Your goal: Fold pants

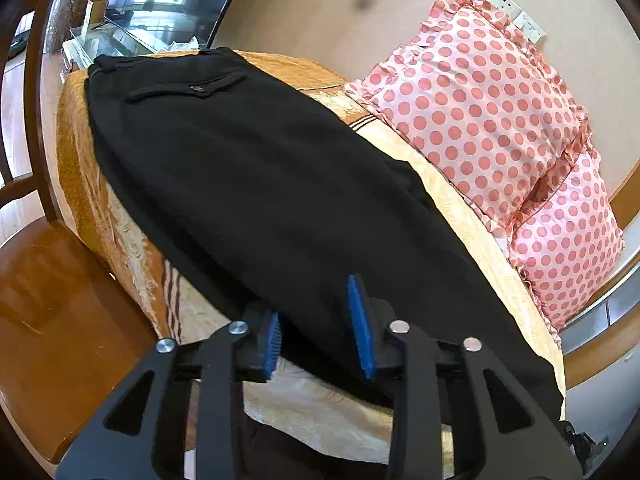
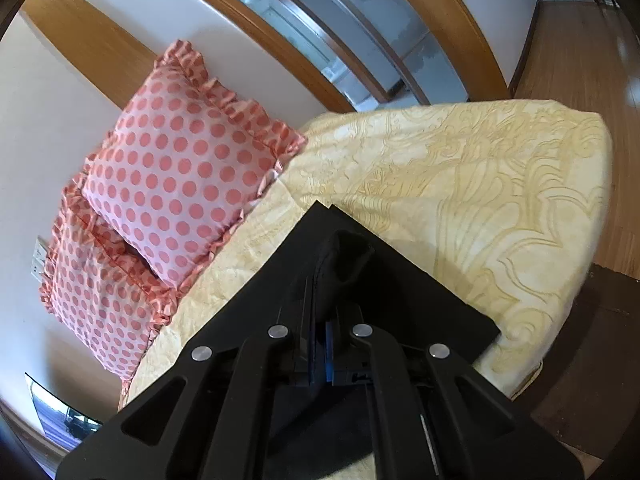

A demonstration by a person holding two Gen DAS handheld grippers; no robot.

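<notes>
Black pants [image 1: 256, 184] lie flat along the yellow bedspread [image 1: 452, 208], waistband and a buttoned back pocket [image 1: 196, 89] at the far end. My left gripper [image 1: 316, 328] is open at the near edge of the pants, its blue pads [image 1: 360, 320] on either side of the fabric edge. In the right wrist view my right gripper [image 2: 320, 344] is shut on the leg end of the pants [image 2: 344, 264], with a bunch of black cloth standing up between the fingers and the hem corner [image 2: 320, 205] spread on the bed.
Two pink polka-dot pillows [image 1: 492, 128] lean on the wall beside the pants; they also show in the right wrist view [image 2: 180, 168]. A wooden chair [image 1: 52, 280] stands off the bed's left side. The bedspread [image 2: 480, 200] extends to the bed edge, with wood floor [image 2: 580, 60] beyond.
</notes>
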